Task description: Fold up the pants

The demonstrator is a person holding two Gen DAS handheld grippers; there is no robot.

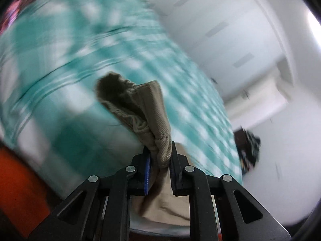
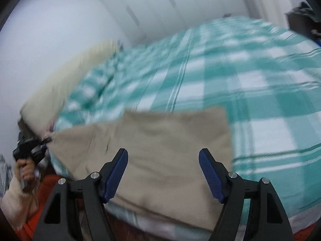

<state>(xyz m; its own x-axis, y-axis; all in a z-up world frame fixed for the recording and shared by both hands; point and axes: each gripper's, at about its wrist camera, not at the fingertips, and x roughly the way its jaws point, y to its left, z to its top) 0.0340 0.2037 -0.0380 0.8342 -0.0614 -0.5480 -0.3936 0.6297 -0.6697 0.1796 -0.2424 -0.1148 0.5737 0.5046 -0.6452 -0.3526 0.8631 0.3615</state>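
Left claw (image 1: pixel 160 160) is clamped tight on a bunched corner of the khaki pants (image 1: pixel 140 108), lifting it off the bed (image 1: pixel 80 50) to carry the fold over (background all blur). Over to the right wrist view: right claw (image 2: pixel 163 172) gapes wide, gripping nothing, hovering above the pants (image 2: pixel 160 150), which lie along the bed's near edge, long axis parallel to it.

Pants (image 2: pixel 160 140): beige twill cloth, matt, ribbed weave. Bed cover (image 2: pixel 250 80): checked woven cloth, matt. Right gripper (image 2: pixel 163 172): matt black plastic, textured blue pads, polished metal rivets.
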